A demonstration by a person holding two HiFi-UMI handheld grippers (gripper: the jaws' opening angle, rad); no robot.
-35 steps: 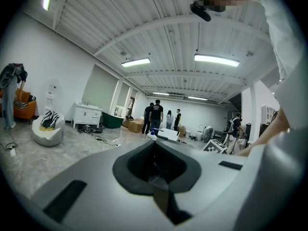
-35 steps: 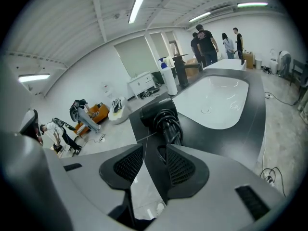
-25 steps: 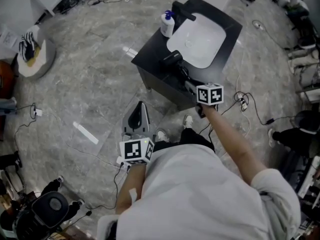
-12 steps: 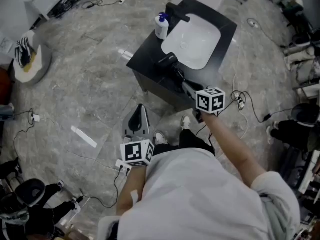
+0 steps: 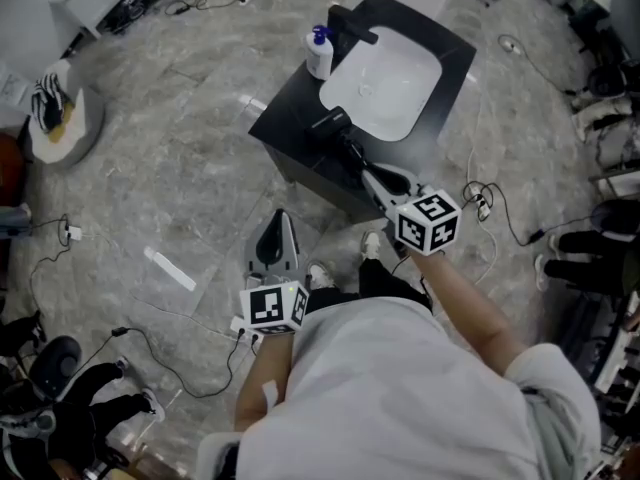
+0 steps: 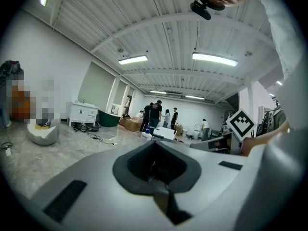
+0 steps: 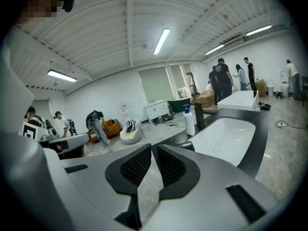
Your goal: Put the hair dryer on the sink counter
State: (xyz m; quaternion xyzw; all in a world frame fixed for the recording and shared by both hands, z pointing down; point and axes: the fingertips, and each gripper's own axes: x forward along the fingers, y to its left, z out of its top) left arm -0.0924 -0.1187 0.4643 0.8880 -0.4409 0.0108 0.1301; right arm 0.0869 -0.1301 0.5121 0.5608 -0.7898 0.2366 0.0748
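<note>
From the head camera I see the sink counter (image 5: 285, 118) at 12 o'clock, black, with a white basin (image 5: 385, 78) set in its top. The hair dryer (image 5: 330, 124) lies on the counter at the basin's 8 o'clock, close to the near-left corner. Its black head points toward 11 o'clock and its handle runs back toward 5 o'clock, my way. My right gripper (image 5: 372, 176) reaches in from 5 o'clock, and its tip is just beside the end of that handle; from up here I cannot tell whether they touch. In the right gripper view the jaws stand almost together, with only a thin slit between the ribbed pads and nothing in that slit. Past them the basin shows at 2 o'clock. A soap bottle (image 5: 319, 52) and a dark tap (image 5: 352, 26) stand at the basin's 10 and 11 o'clock in the head view. My left gripper (image 5: 282, 218) hangs over the floor at the counter's 6 o'clock, apart from it, pointing toward 12. In the left gripper view its pads meet and hold nothing. Cables (image 5: 485, 203) lie on the floor at my right gripper's 3 o'clock.
</note>
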